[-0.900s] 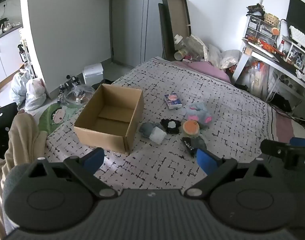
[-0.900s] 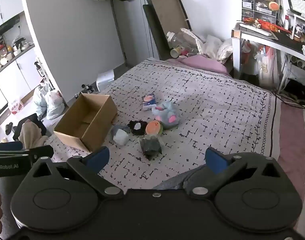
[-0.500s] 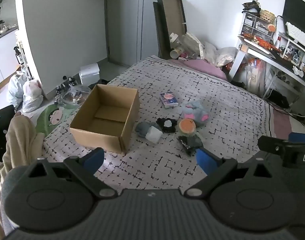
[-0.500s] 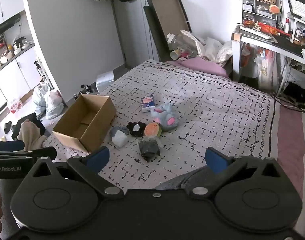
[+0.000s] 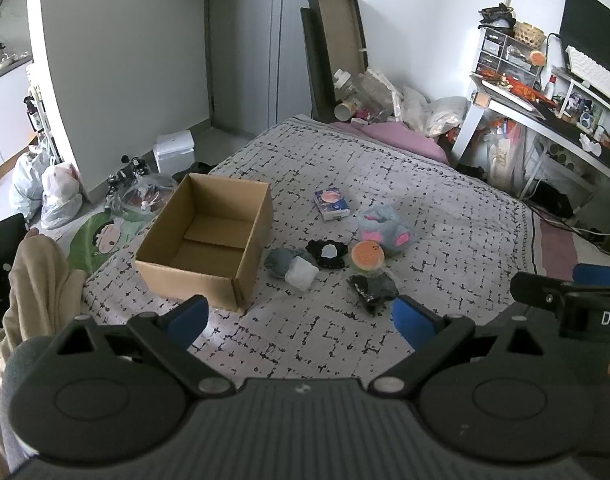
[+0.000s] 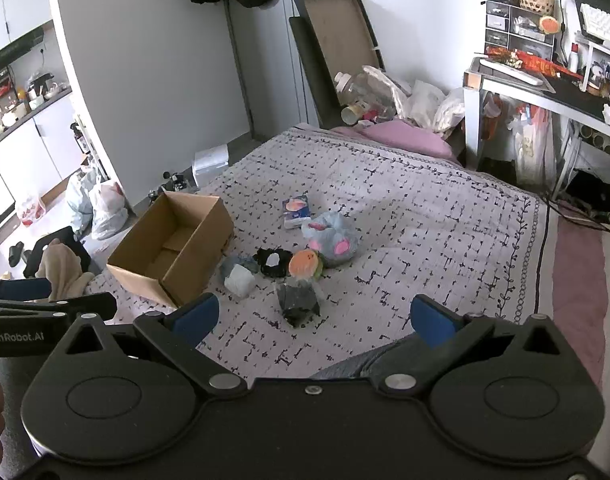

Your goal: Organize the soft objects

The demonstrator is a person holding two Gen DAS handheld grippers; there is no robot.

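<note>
Soft toys and bundles (image 5: 337, 254) lie clustered on the patterned quilt (image 5: 445, 216), beside the open brown cardboard box (image 5: 209, 240), well ahead of both jaws. Left gripper (image 5: 301, 316) and right gripper (image 6: 313, 318) gape wide, empty.

Both views are evenly lit by soft, bright daylight; its source cannot be told. The white wall (image 5: 425, 40) is rendered nearly overexposed, and the kitchen area (image 6: 13, 92) at the left edge is washed pale. Only faint, short shadows are cast on the patterned bedspread (image 5: 385, 168) beside the cardboard box (image 5: 209, 240) and the soft toys. Strong fisheye distortion is seen: the grey wall edge (image 6: 85, 92) is bowed into an arc and the corners are vignetted black. The centre is rendered sharp; no motion blur is noticed.
</note>
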